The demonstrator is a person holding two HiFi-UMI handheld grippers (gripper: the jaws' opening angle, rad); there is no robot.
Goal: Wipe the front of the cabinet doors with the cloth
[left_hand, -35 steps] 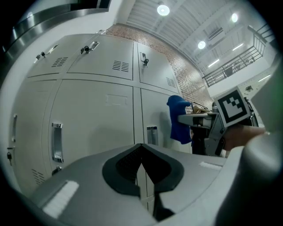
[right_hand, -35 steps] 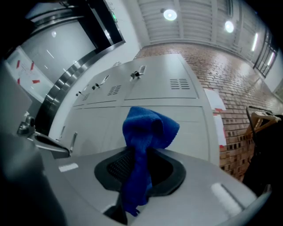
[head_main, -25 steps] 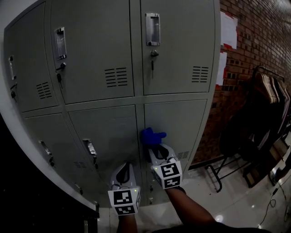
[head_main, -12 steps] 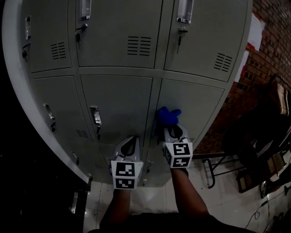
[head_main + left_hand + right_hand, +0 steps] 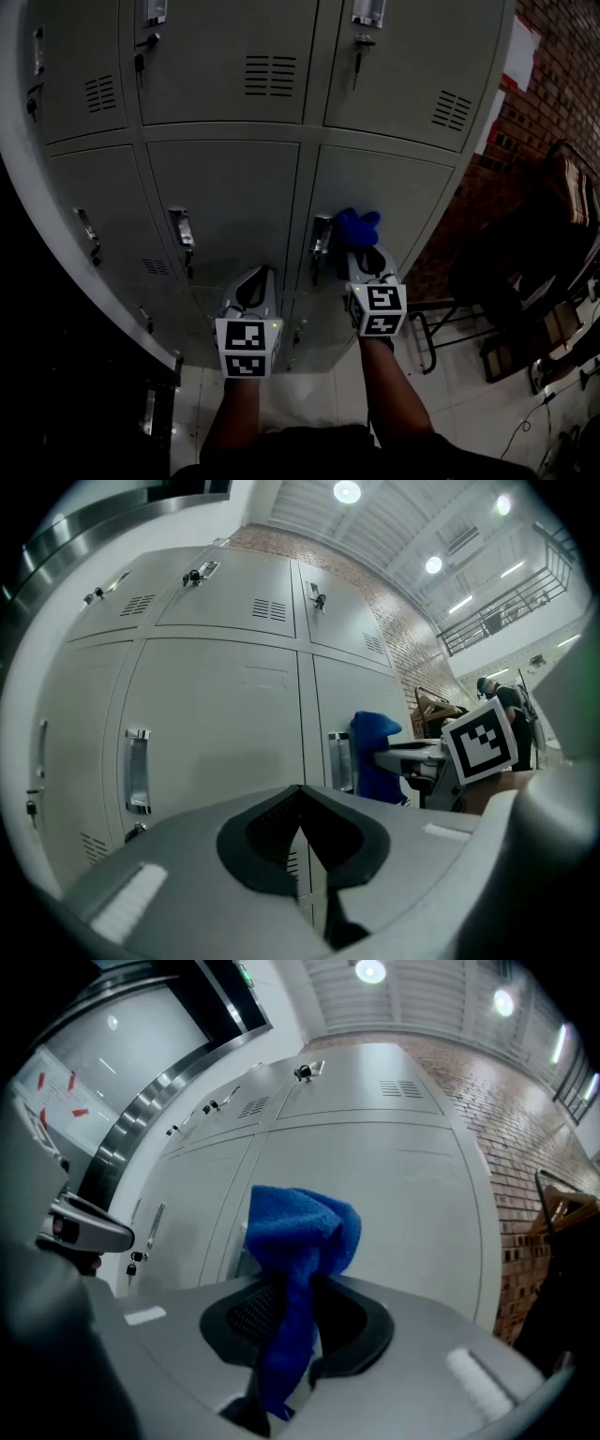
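Blue cloth [image 5: 357, 226] held up to a lower locker door [image 5: 403, 202].
Right gripper [image 5: 362, 253] is clamped on the cloth, whose bunched end stands just right of that door's metal handle [image 5: 322, 236]; whether it touches the door cannot be told. Left gripper [image 5: 255, 281], jaws together with nothing between them, points at the neighbouring lower door [image 5: 234, 187].

No words or numbers can be read here: the white papers [image 5: 518, 52] on the brick wall [image 5: 562, 94] are too dim, and the left cube [image 5: 248, 349] and right cube [image 5: 379, 310] show only black-and-white squares.
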